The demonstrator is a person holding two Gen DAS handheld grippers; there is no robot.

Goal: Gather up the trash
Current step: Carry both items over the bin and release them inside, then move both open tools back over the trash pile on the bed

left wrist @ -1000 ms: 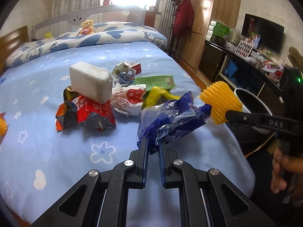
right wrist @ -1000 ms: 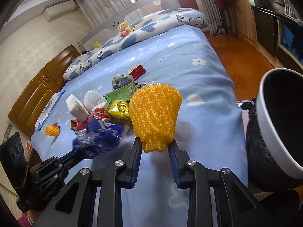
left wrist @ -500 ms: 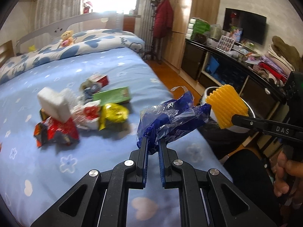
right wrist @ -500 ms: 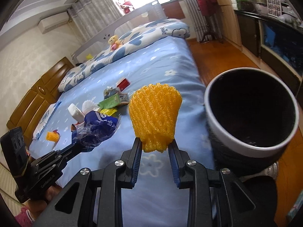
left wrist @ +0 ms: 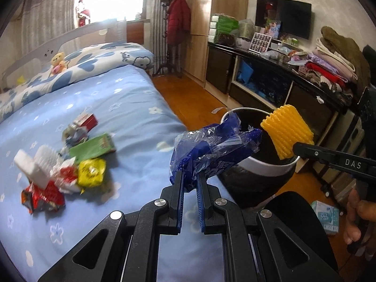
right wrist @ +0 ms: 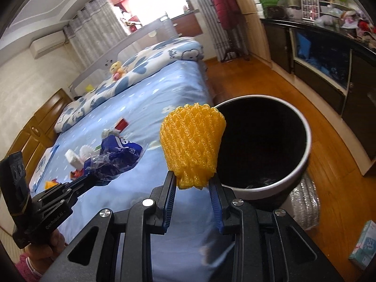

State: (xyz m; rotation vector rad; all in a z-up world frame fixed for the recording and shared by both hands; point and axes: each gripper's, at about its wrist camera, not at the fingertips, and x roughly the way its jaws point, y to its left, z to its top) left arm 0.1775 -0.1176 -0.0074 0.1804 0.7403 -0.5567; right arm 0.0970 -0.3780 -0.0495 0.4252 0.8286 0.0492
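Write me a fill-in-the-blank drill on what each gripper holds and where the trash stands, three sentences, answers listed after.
1. The left gripper is shut on a crumpled ____ plastic wrapper.
2. The right gripper holds a foam fruit net coloured ____.
3. The black bin beside the bed has a rim coloured ____.

Missing words: blue; yellow; white
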